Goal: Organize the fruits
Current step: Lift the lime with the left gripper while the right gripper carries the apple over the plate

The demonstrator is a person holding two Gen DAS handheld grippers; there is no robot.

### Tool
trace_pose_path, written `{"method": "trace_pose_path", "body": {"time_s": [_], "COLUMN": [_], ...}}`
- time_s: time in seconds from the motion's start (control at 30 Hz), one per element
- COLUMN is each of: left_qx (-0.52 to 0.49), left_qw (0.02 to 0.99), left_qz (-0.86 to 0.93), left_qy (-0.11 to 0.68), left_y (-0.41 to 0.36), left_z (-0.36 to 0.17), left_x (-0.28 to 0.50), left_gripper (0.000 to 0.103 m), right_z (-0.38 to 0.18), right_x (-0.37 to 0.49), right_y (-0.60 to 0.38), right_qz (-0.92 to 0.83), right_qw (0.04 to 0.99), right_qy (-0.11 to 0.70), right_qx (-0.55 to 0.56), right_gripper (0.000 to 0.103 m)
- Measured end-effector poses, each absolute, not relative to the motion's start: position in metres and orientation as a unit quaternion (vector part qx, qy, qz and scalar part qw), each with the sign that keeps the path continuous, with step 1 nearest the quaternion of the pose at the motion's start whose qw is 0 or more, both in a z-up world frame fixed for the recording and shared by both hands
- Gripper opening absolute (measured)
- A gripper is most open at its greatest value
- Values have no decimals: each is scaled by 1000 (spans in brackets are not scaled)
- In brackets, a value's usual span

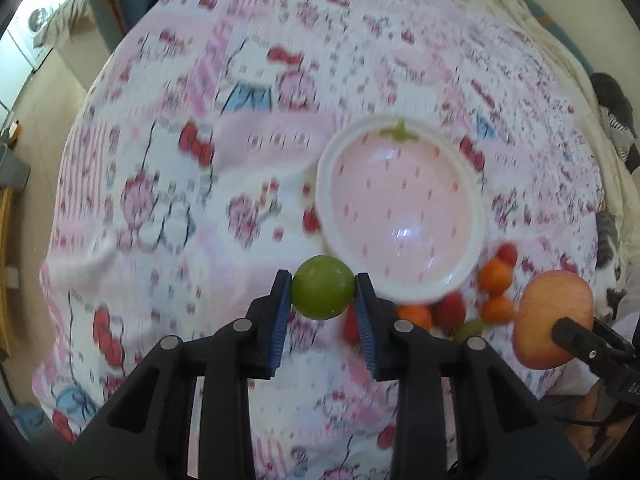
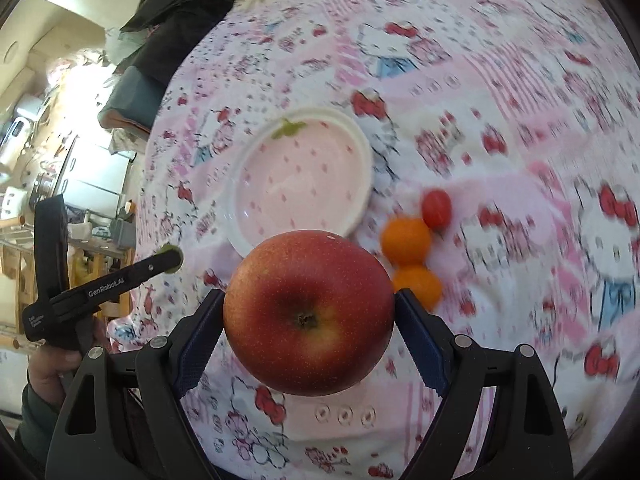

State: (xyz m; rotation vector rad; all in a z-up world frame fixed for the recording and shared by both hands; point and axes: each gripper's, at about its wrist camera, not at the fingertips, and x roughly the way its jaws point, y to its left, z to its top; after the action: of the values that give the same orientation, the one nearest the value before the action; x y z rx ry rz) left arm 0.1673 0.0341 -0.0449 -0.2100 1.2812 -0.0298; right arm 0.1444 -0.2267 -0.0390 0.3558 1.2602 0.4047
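Note:
My left gripper (image 1: 323,286) is shut on a round green fruit (image 1: 322,287) and holds it above the near rim of a pink strawberry-shaped plate (image 1: 400,200). My right gripper (image 2: 310,308) is shut on a big red apple (image 2: 308,316), held in front of the same plate (image 2: 300,180). The apple also shows at the right of the left wrist view (image 1: 548,320). Small oranges (image 1: 496,276), strawberries (image 1: 450,308) and a green grape (image 1: 468,330) lie on the cloth beside the plate. The right wrist view shows two oranges (image 2: 406,240) and a red tomato (image 2: 437,208).
The surface is a bed with a pink Hello Kitty cover (image 1: 200,160). The left gripper shows at the left of the right wrist view (image 2: 100,288). A dark garment (image 2: 176,12) lies at the far edge. Room furniture stands beyond the bed.

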Motion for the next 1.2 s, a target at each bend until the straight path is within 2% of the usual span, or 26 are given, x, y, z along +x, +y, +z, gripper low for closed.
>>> {"method": "trace_pose_path", "body": {"time_s": [0.17, 0.37, 0.67, 1.2], "left_qx": [-101, -104, -89, -81], "left_qw": [802, 802, 783, 776], "left_qz": [-27, -36, -48, -56], "left_qy": [588, 588, 614, 623], "left_y": [27, 15, -5, -17], "left_z": [-50, -73, -112, -128], "left_x": [200, 236, 270, 290], "left_gripper": [28, 28, 28, 29], "right_z": [-40, -68, -101, -119], "right_x": [186, 225, 242, 244], "right_y": [-209, -191, -158, -152], "right_qz": [207, 221, 244, 245], "right_qw": [795, 796, 784, 782], "right_qy": [559, 560, 571, 573], "right_qx": [116, 62, 13, -9], "right_gripper": [87, 87, 87, 87]}}
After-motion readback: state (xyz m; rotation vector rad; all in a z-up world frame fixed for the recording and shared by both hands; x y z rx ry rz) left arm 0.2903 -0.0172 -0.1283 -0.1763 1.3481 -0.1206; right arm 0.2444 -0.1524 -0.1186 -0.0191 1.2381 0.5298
